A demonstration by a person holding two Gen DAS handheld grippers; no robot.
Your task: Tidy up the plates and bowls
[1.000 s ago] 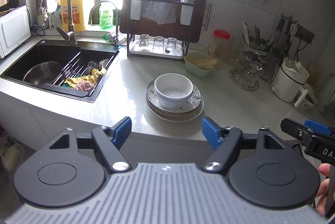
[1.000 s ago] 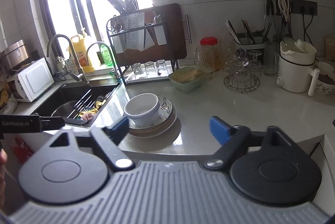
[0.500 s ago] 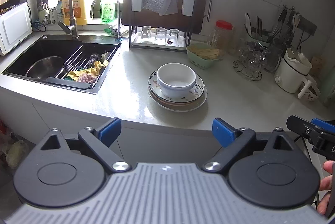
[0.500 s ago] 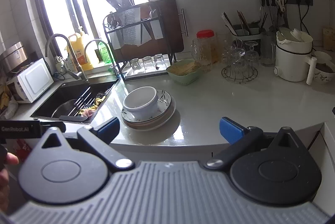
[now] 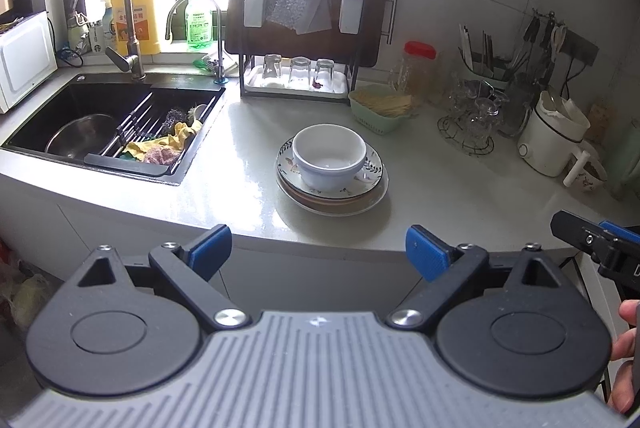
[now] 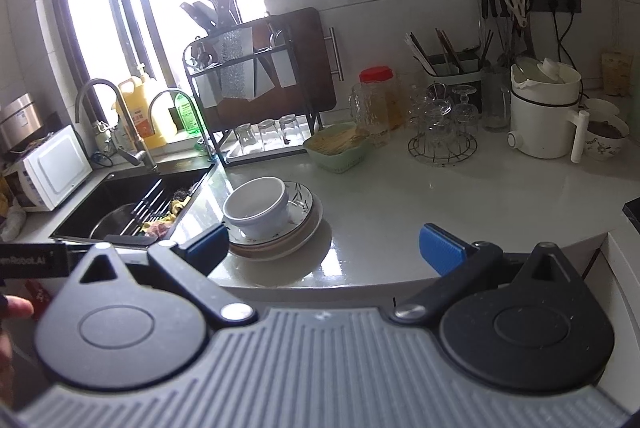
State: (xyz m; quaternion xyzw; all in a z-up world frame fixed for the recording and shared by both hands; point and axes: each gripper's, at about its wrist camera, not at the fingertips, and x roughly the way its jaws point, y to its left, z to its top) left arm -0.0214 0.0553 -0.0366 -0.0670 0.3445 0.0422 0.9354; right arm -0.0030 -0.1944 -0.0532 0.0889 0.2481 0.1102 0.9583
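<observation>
White bowl [image 5: 329, 155] sits nested on stacked plates [image 5: 332, 193] mid-bench, at twelve o'clock from both empty grippers, left [image 5: 318, 250] and right [image 6: 323, 248], jaws apart, seemingly fitting either a finished stack or one awaiting sorting.

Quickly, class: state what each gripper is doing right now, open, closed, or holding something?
Left gripper: open, holding nothing.
Right gripper: open, holding nothing.
</observation>
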